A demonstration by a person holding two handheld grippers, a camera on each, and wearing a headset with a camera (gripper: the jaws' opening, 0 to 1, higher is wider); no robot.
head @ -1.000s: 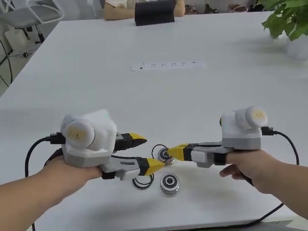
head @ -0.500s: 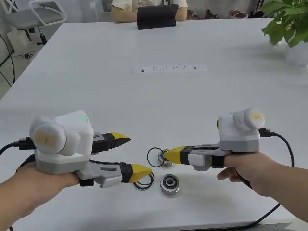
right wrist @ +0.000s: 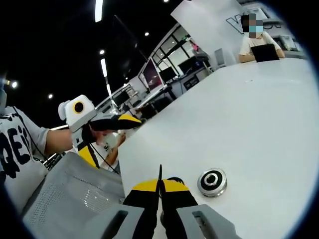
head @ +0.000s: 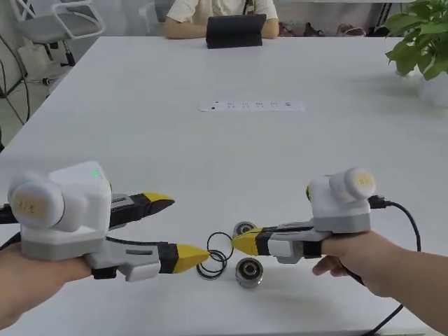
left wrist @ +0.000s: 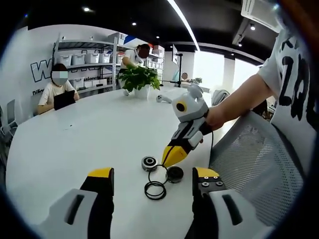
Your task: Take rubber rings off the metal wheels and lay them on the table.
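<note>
Long white table running to a far end, seated person there behind a dark screen, perhaps a laptop. Power strip mid-table, potted plant far right, office chair off left. Shelving with bins along the back wall; linear ceiling light overhead.

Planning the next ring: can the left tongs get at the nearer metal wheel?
Probably yes: the left tongs are open, and the nearer metal wheel lies uncovered just beyond the loose rubber rings; the right tongs hover close by.
</note>
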